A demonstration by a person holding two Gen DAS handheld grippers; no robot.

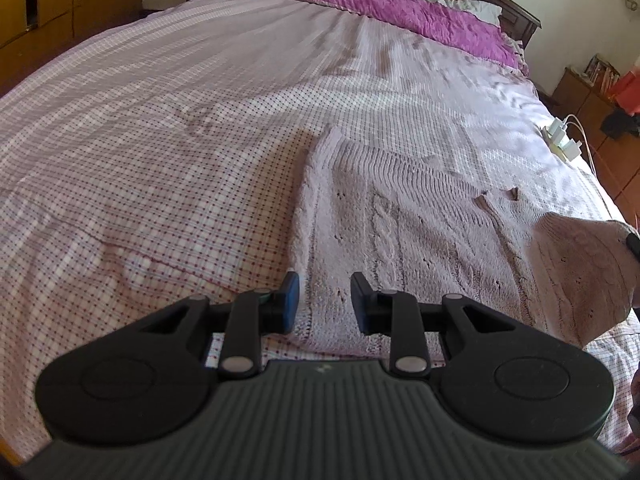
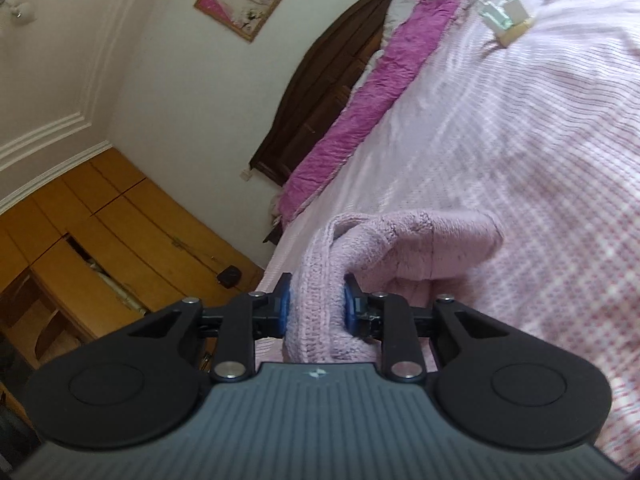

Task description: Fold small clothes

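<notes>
A small pale pink knitted sweater lies spread on the checked bedsheet. My left gripper is open just above the sweater's near left edge, with nothing between its fingers. The sweater's right side is lifted and folded over at the right edge of the left wrist view. My right gripper is shut on a bunched fold of the pink sweater and holds it up above the bed.
A magenta quilt and pillows lie at the head of the bed by a dark wooden headboard. White chargers with cables sit at the bed's right edge. Wooden wardrobes stand beyond the bed's far side.
</notes>
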